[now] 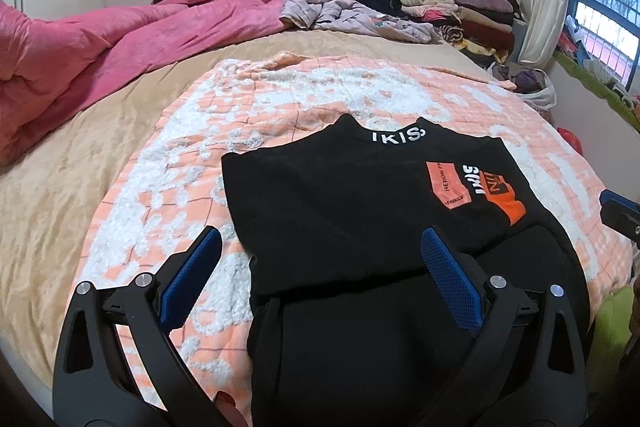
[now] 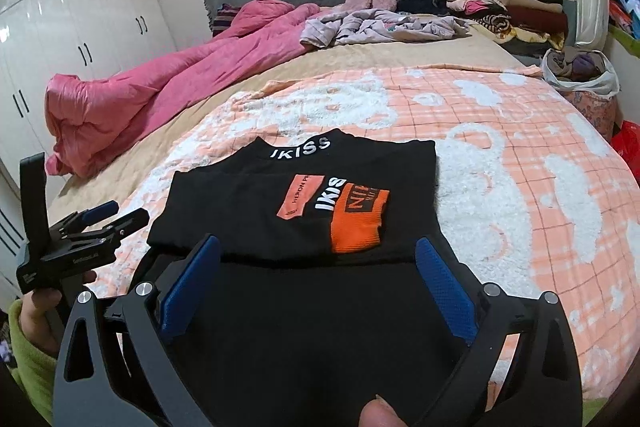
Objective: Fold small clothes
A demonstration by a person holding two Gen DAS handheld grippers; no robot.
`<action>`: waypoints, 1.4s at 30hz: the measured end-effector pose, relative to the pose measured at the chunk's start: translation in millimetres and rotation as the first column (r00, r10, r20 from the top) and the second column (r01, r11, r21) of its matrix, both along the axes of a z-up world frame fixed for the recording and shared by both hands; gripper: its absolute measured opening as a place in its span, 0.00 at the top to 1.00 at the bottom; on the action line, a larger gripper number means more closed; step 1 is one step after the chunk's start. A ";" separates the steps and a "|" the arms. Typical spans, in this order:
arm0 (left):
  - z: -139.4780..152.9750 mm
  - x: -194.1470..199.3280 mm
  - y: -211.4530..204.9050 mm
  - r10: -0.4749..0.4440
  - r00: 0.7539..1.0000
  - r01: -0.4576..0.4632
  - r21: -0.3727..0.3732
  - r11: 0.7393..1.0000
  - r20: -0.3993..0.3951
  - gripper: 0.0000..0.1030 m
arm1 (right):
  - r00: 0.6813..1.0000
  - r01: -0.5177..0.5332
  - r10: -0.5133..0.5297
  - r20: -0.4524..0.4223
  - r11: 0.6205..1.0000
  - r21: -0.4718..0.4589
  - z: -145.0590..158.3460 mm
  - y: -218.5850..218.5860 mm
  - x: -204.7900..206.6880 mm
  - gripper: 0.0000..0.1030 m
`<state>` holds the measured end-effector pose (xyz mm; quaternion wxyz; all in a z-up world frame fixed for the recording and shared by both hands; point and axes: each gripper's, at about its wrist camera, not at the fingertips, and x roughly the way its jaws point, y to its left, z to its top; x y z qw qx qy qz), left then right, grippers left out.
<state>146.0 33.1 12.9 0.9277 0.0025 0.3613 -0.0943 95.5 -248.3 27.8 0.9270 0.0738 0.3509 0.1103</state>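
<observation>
A black top [image 1: 340, 203] lies on the peach-and-white blanket [image 1: 160, 187] spread over the bed, near the front edge, with its collar pointing toward the headboard. The collar lettering and the orange chest patch [image 2: 352, 215] face up. The sides look tucked in, since no sleeve sticks out, and the outline is close to a rectangle. A crosswise edge runs over the garment nearer the person, so one layer seems to sit on top of another there; whether that is a fold of the same top or a second dark piece cannot be told.

The left tool [image 1: 320, 263] hovers over the near left part of the top with its blue pads wide apart and nothing between them. The right tool [image 2: 318, 263] hovers over the near middle of the top, likewise spread wide and empty. In the right view the left tool is also seen from the side, off the left edge of the garment.

By this look the folding is well along: sleeves in, shape squared. What seems left is a final fold bringing one end over the other, then setting it aside. Loose lilac clothes [image 2: 376, 25] wait farther up the bed, beside a stack of folded clothes [image 2: 508, 3], so more pieces likely remain.
</observation>
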 end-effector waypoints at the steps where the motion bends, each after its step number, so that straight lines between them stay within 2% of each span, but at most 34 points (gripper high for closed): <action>1: 0.6 -2.1 0.7 0.001 1.000 -0.001 0.001 1.000 0.000 0.09 | 1.000 0.000 0.000 0.003 1.000 -0.003 0.7 -1.2 -3.8 0.05; 11: 6.7 -24.0 5.2 0.009 1.000 -0.009 0.014 1.000 0.001 0.09 | 1.000 -0.008 0.008 0.023 1.000 0.001 7.9 -14.0 -30.4 0.05; 24: 13.7 -48.9 13.4 0.020 1.000 -0.020 0.027 0.999 0.013 0.09 | 1.000 -0.022 0.021 -0.016 0.999 -0.029 -0.7 -31.0 -74.9 0.05; 32: 5.6 -58.3 22.0 0.030 0.999 -0.029 0.040 0.999 -0.012 0.09 | 0.998 -0.024 0.022 -0.054 0.999 -0.045 -13.5 -35.0 -90.8 0.05; 42: -7.1 -72.8 49.4 0.080 0.996 -0.078 0.054 0.995 -0.045 0.09 | 0.995 -0.024 0.018 -0.101 0.998 -0.057 -28.2 -38.9 -91.6 0.05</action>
